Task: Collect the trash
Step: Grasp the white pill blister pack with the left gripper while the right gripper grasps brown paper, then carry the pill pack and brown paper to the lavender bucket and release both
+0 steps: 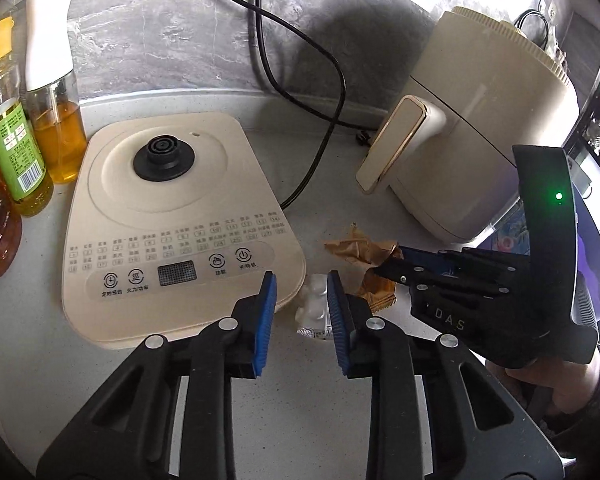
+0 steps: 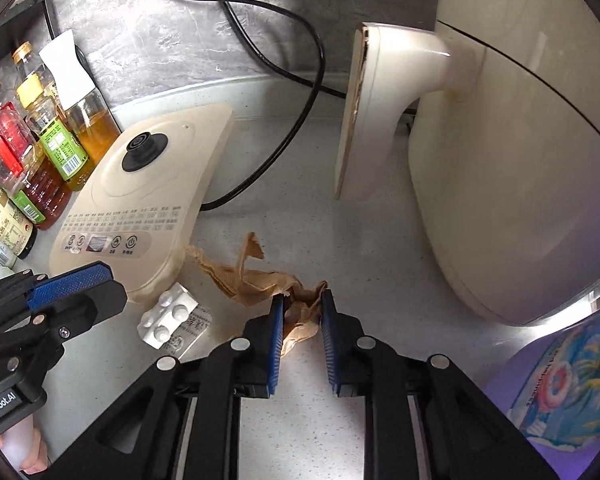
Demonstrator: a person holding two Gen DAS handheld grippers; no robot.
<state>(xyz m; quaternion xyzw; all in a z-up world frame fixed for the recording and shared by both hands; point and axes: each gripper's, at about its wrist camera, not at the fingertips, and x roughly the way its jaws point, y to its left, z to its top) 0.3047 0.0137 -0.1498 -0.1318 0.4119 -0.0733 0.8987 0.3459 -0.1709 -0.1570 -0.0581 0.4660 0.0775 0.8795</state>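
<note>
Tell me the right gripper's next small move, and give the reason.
Probably close the right gripper on the brown wrapper. Its blue pads already sit on either side of the crumpled end, still apart, and the wrapper lies on the counter. The left gripper waits open over the blister pack.

At centre frame the right gripper (image 2: 301, 300) straddles a crumpled brown wrapper (image 2: 256, 280) (seemingly not yet pinched); a blister pack (image 2: 168, 316) lies lower left.
</note>
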